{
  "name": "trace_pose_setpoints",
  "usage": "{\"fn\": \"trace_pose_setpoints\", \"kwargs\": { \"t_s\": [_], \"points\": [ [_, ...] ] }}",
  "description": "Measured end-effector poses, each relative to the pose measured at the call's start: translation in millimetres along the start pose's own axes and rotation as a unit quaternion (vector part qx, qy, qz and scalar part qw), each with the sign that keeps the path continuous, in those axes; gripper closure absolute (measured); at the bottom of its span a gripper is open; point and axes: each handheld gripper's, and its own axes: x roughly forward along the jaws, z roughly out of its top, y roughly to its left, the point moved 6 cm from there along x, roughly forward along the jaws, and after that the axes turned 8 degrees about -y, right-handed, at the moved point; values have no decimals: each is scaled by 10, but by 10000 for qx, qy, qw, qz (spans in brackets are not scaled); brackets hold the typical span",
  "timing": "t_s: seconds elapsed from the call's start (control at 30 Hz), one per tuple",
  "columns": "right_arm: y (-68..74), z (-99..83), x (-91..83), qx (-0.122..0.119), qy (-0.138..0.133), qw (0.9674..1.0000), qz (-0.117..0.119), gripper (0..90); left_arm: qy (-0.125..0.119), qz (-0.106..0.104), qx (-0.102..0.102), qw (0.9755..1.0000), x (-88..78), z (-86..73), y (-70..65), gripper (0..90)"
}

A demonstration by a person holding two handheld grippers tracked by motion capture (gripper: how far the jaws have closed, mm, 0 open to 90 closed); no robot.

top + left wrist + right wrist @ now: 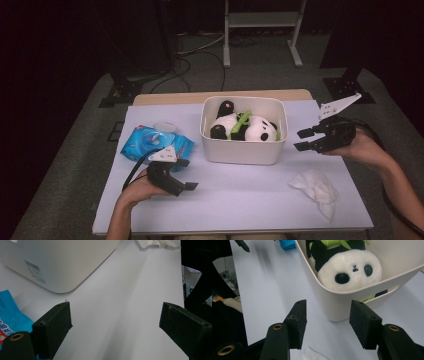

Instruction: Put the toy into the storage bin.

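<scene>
The left gripper (pixel 186 175) sits low in the lower left of the high view, its jaws released and wide apart with nothing between them; in the left gripper view they frame bare bench surface. The person's left hand (pixel 137 189) holds it from below, just in front of a blue wet-wipes packet (pixel 156 145) that lies left of centre, its corner showing at the left edge of the left gripper view.

The right gripper (pixel 306 139) hovers at the right of the high view, jaws also released and empty, pointing toward the right wall of a white plastic bin (pixel 244 150). In the right gripper view the bin's corner stands just beyond the gap between the two jaws, near but not touching. The person's right hand (pixel 364 149) grips it from the right.

The bin stands in the middle of the bench (pixel 240 200), which is covered in a pale lavender sheet. Inside it lies a panda plush toy (pixel 247 127) with green bamboo leaves (pixel 242 121) across it; its face looks out in the upper part of the right gripper view.

A crumpled white tissue (pixel 316 187) lies on the bench in the lower right, well apart from the bin.
</scene>
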Motion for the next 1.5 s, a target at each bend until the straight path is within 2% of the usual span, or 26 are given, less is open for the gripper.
{"fn": "trace_pose_setpoints", "kwargs": {
  "t_s": [0.4, 0.6, 0.73, 0.97, 1.27, 1.5],
  "points": [
    [-9, -258, 55, 209, -92, 9997, -5, 468, 23, 74, -20, 10000, -25, -18, 36, 99],
    [-11, -393, 102, 337, -97, 9994, -17, 462, 10, 73, -23, 10000, -34, -22, 43, 99],
    [1, -493, 109, 408, -230, 9989, -47, 455, -25, 61, -27, 10000, -41, -10, 37, 99],
    [3, -675, 132, 566, -230, 9981, -82, 455, 15, 40, -23, 10000, -18, -24, 44, 100],
    [33, -825, 134, 709, -480, 9962, -152, 448, -9, 42, -68, 10000, -39, -33, 52, 99],
    [65, -971, 156, 843, -574, 9946, -195, 448, -22, 56, -76, 10000, -44, -39, 56, 99]
  ]
}}
